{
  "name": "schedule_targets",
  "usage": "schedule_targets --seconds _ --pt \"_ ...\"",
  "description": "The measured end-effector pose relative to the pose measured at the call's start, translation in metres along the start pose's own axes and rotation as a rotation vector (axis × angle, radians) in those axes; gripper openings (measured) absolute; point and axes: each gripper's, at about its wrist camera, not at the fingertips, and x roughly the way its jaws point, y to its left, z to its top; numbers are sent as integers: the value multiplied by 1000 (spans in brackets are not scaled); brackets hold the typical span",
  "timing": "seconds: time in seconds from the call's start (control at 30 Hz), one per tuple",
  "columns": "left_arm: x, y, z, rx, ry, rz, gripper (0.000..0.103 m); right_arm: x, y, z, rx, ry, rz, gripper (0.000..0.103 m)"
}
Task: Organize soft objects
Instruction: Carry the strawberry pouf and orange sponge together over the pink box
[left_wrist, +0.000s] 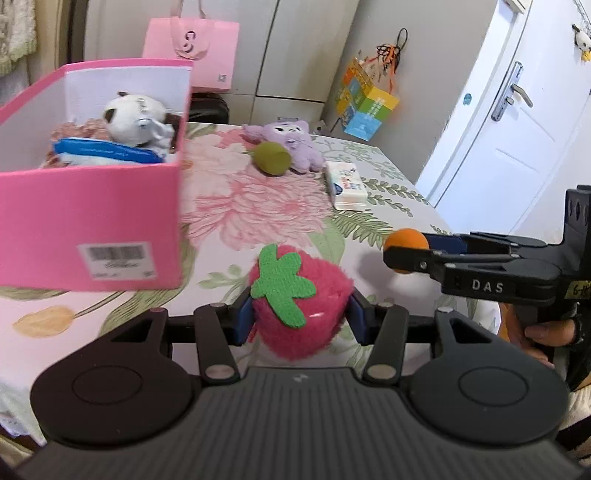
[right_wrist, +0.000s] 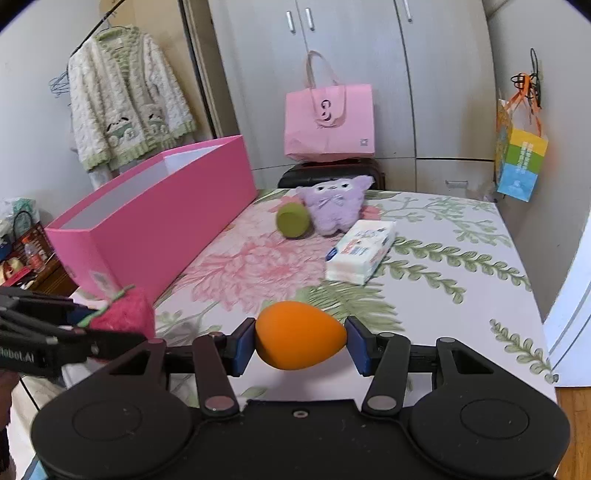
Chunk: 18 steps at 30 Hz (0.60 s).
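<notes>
Left wrist view shows the left gripper (left_wrist: 299, 317) clamping a strawberry plush (left_wrist: 299, 314) (pink box (left_wrist: 88, 221) nearby), right gripper (right_wrist: 301, 341) pinching an orange sponge (right_wrist: 299, 339).

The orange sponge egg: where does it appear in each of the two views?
Left wrist view: orange sponge egg at right of middle, seen end-on in the right gripper.
Right wrist view: low centre, between the jaws.
Shared landmark: pink box.
</notes>
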Motion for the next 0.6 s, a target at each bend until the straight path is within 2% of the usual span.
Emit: schedule_targets --seconds 0.27,0.4,0.6 --pt "-40 23 -17 -43 5 3 50 -9 17 -16 2 30 65 57" --pt "-60 33 -18 -41 3 18 50 -17 35 -10 -26 30 136 57" --pt "-87 45 -10 8 27 45 50 -17 72 7 -93 83 277 57"
